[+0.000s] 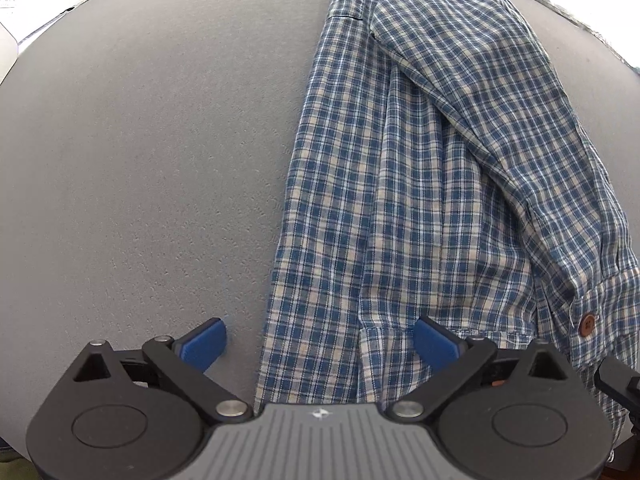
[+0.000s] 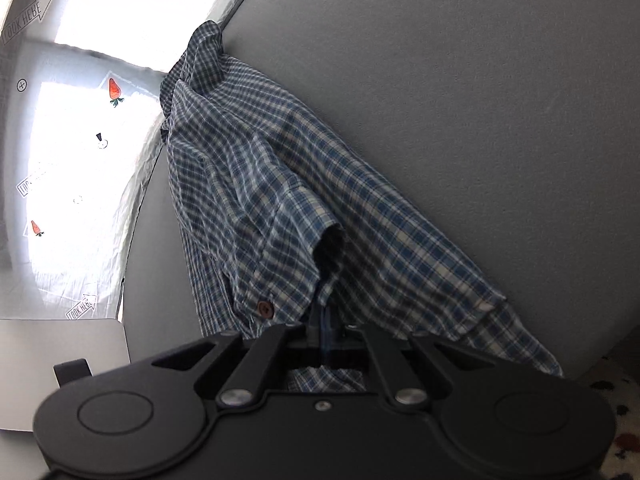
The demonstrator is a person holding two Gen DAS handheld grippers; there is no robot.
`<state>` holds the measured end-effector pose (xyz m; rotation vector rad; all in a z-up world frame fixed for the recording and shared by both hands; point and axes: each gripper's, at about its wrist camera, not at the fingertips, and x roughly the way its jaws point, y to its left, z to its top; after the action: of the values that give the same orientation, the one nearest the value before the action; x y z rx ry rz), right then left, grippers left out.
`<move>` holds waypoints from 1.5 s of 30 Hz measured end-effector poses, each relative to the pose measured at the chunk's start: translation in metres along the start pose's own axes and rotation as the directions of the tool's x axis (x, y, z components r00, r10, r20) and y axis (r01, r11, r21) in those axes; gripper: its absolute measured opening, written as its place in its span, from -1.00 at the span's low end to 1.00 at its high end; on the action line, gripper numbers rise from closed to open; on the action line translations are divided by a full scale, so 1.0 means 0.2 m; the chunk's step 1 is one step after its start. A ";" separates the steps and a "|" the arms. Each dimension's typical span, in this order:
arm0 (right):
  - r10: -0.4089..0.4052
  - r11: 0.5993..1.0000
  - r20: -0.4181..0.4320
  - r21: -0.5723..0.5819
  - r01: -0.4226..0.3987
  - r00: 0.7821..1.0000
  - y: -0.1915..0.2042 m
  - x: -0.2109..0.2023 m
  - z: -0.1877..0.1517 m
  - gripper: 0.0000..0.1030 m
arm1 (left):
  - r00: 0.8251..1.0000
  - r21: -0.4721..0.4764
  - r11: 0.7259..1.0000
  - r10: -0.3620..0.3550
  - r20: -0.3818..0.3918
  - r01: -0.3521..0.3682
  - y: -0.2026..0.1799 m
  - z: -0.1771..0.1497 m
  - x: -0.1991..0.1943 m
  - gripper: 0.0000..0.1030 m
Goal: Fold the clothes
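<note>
Left gripper (image 1: 320, 344), seen from its own wrist camera, hovers low over the near edge of a blue-and-cream plaid shirt (image 1: 420, 184) with its jaws spread wide, one blue pad (image 1: 204, 344) at about 8 o'clock over bare surface and the other blue pad (image 1: 436, 346) at about 5 o'clock above the cloth, nothing held between them. The shirt lies lengthwise on a grey felt-like table (image 1: 140, 180), filling the right half of that view from 6 o'clock up to 12 o'clock, with a sleeve folded diagonally across its body and a brown button (image 1: 587, 324) on the cuff at about 4 o'clock. In the right wrist view, the right gripper (image 2: 325, 330) has its fingers drawn together at the centre bottom, pinching a fold of the shirt (image 2: 280, 208) so the fabric rises in a draped ridge from the jaws toward 11 o'clock; a brown button (image 2: 265, 308) sits just left of the clamped fold. The grey table (image 2: 460, 100) spreads behind the cloth toward 1 and 3 o'clock. Beyond the table's edge, at 9 to 11 o'clock, lies a bright white sheet (image 2: 72, 160) printed with small carrots and arrow labels, and a patterned rug (image 2: 624, 432) shows at 4 o'clock.
</note>
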<state>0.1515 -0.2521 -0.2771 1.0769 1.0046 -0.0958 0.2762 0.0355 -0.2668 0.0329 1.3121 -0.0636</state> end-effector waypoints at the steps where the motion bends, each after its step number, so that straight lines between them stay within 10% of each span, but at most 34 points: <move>1: -0.005 1.000 -0.007 0.010 0.005 1.000 -0.02 0.00 -0.01 -0.99 | 1.000 0.003 1.000 0.000 0.003 0.000 0.01 -0.07 -0.02 0.95; 8: -0.016 1.000 0.023 -0.009 0.017 1.000 0.01 -0.01 0.01 -0.89 | 1.000 0.018 1.000 -0.012 0.007 0.012 0.04 -0.25 -0.09 1.00; 18: -0.104 0.995 0.108 0.010 0.104 0.989 0.07 0.01 0.10 0.05 | 1.000 0.039 0.999 -0.028 0.003 0.028 0.14 -0.02 0.01 1.00; 23: -0.109 0.994 0.099 0.039 0.106 0.989 0.06 0.06 0.12 -0.01 | 0.999 0.049 0.998 -0.033 0.009 0.033 0.18 -0.01 0.00 1.00; 29: -0.098 0.995 0.086 0.018 0.097 0.991 0.06 0.07 0.11 -0.95 | 0.999 0.040 0.999 -0.032 0.008 0.032 0.15 -0.04 -0.05 1.00; 45: -0.078 0.995 0.080 0.069 0.072 0.994 0.00 -0.09 0.05 -1.00 | 1.000 0.030 0.999 -0.027 0.004 0.027 0.06 0.04 -0.10 1.00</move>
<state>0.1475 -0.2664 -0.2625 1.0865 0.9733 -0.2340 0.2802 0.0478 -0.2458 0.0403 1.3072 -0.1065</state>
